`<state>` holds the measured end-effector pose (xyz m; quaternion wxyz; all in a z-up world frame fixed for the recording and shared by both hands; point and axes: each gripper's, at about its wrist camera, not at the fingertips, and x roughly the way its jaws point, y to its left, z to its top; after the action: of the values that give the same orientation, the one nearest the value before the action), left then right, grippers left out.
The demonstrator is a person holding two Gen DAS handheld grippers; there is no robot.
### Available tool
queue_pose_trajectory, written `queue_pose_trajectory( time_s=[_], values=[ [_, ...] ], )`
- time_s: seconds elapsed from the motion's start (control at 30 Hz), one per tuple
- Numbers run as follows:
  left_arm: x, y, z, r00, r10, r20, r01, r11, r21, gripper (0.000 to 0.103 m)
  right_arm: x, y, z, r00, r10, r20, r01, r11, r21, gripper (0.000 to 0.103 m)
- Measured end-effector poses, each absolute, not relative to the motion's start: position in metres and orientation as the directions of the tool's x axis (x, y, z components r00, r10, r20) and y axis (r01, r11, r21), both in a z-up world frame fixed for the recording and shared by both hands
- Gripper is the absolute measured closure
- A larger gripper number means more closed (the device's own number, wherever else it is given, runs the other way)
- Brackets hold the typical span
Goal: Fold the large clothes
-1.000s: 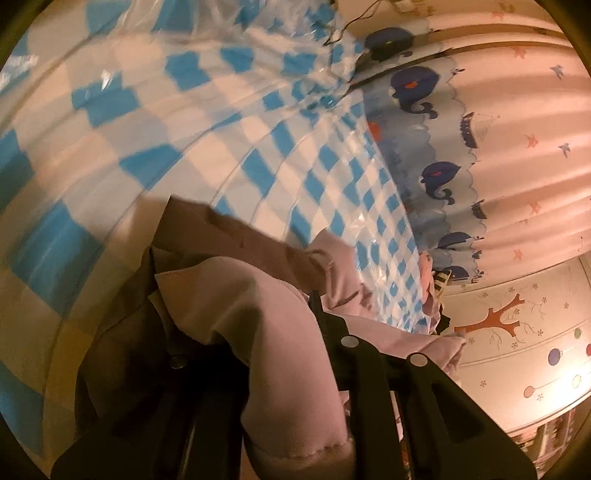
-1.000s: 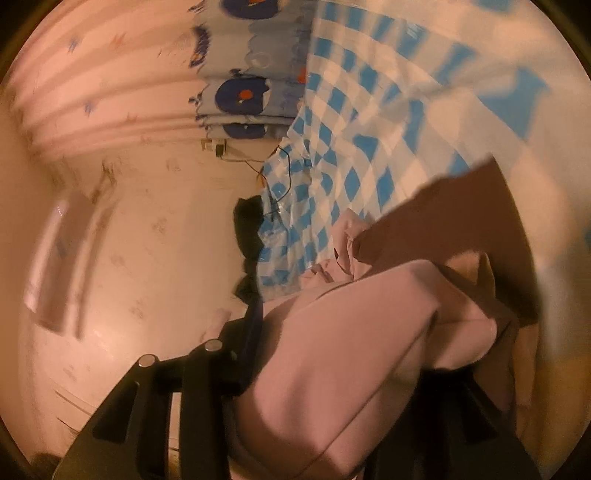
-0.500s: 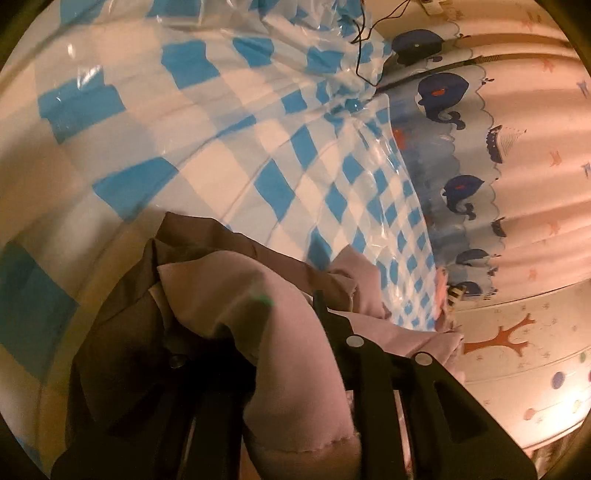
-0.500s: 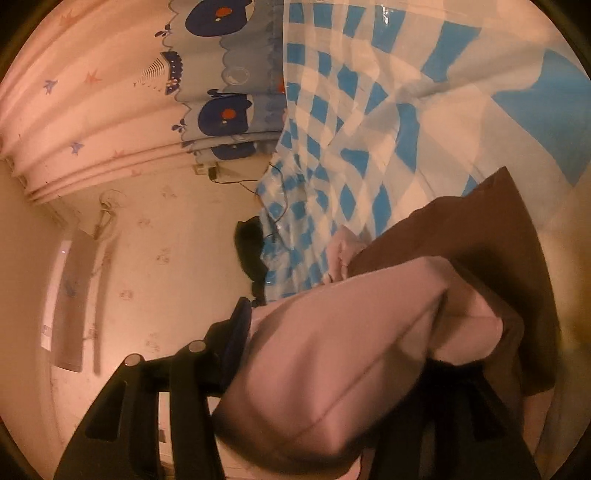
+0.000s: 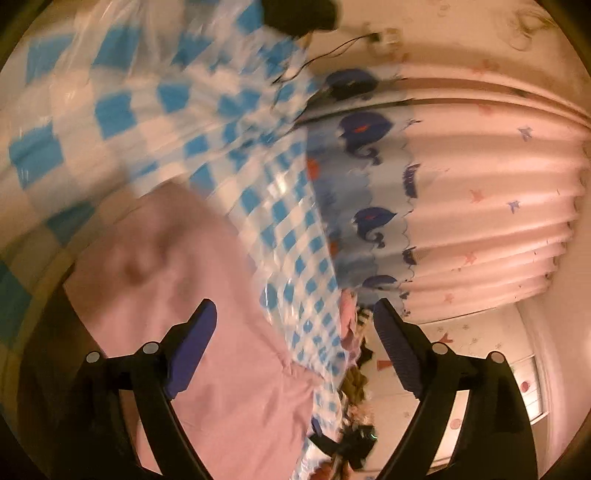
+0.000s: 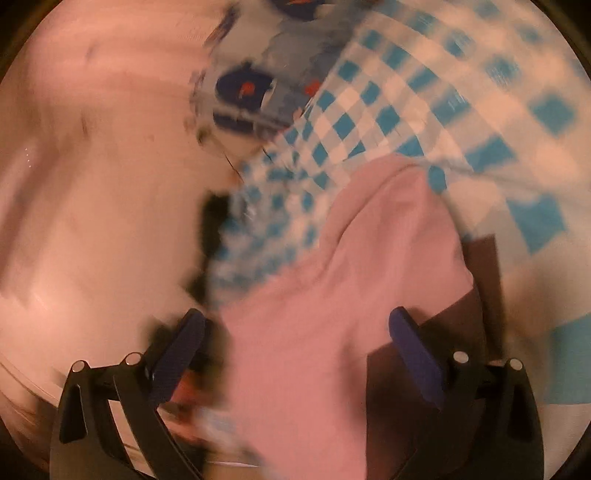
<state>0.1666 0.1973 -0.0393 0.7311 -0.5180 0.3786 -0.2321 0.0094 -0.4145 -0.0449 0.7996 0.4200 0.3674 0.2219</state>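
Observation:
A large pink garment (image 5: 177,295) lies on the blue-and-white checked plastic table cover (image 5: 147,122). It also shows in the right wrist view (image 6: 332,314), with a dark brown layer (image 6: 476,306) under its right edge. My left gripper (image 5: 295,325) is open and empty, its fingers spread above the garment's edge. My right gripper (image 6: 295,332) is open and empty too, its fingers on either side of the pink cloth without touching it. Both views are blurred by motion.
A pink curtain with blue whales (image 5: 461,206) hangs beyond the table's far edge. A black object with a cable (image 5: 299,14) sits at the table's far end. A pile of other clothes (image 5: 354,369) lies past the table's side.
Both grippers have opened and let go of the pink garment, which now lies on the table. Both grippers have pulled back from it and the views swing fast.

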Motion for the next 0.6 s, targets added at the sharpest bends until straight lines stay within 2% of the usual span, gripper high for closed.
queue_pose_trajectory(
  time_s=[0.07,0.17,0.3,0.37,0.4,0.5,0.6],
  values=[
    [0.157,0.176,-0.017,0.599,-0.706,-0.379,0.043,0.5,-0.865,0.02,0.01,-0.377,-0.026,0.629,0.588,-0.508,-0.107,0.712,0.694,0.007],
    [0.146,0.109,0.0,0.542,-0.655,-0.526,0.212,0.712,-0.669,0.019,0.025,-0.33,-0.026,0.631,0.444,-0.636,-0.13,0.869,0.477,0.007],
    [0.157,0.032,-0.02,0.525,-0.508,-0.683,0.323,0.861,-0.392,0.02,0.066,-0.299,-0.044,0.633,0.255,-0.731,-0.099,0.963,0.251,0.007],
    [0.172,0.015,-0.046,0.493,-0.443,-0.749,0.307,0.894,-0.326,0.02,0.087,-0.297,-0.067,0.609,0.135,-0.782,-0.063,0.991,0.122,0.007],
    [0.184,0.012,-0.067,0.459,-0.412,-0.787,0.272,0.908,-0.318,0.02,0.097,-0.301,-0.083,0.582,0.102,-0.807,-0.042,0.995,0.096,0.007],
    [0.209,0.016,-0.107,0.404,-0.429,-0.808,0.202,0.903,-0.379,0.021,0.109,-0.332,-0.125,0.546,0.217,-0.809,0.027,0.961,0.276,0.007],
    [0.214,0.003,-0.119,0.402,-0.376,-0.835,0.216,0.925,-0.313,0.021,0.11,-0.345,-0.138,0.548,0.254,-0.797,0.06,0.939,0.34,0.007]
  ],
)
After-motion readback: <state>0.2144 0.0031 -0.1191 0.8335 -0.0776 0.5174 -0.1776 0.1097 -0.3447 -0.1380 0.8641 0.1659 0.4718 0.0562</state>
